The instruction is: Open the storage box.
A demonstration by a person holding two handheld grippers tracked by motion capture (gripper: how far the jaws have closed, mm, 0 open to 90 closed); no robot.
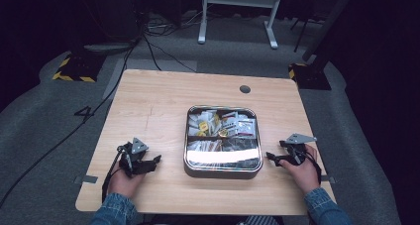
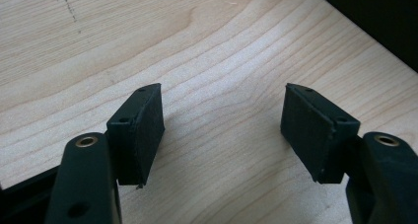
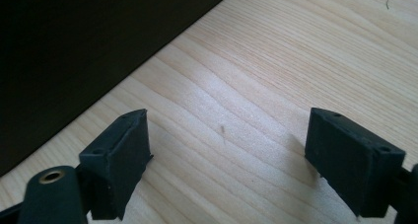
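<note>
Work on the metal tin is judged to be at its very start, with nothing yet taken in either tool. The square tin with rounded corners is set on the wooden table, a little toward the person's side of the middle, and is split by a divider: small packets, white and yellow, are heaped in the far compartment, while the near compartment is covered by glare and its contents cannot be told. The left gripper is held low over the table to the left of the tin, near it but apart, and in the left gripper view its jaws are seen spread wide over bare wood grain with nothing between them. The right gripper is held to the right of the tin, just beside its wall, its jaws likewise spread and empty above the table edge in the right gripper view. The next move is judged to call for one gripper to be lifted over the tin's rim and lowered onto a single packet, the jaws being closed on an edge that stands clear of the heap.
</note>
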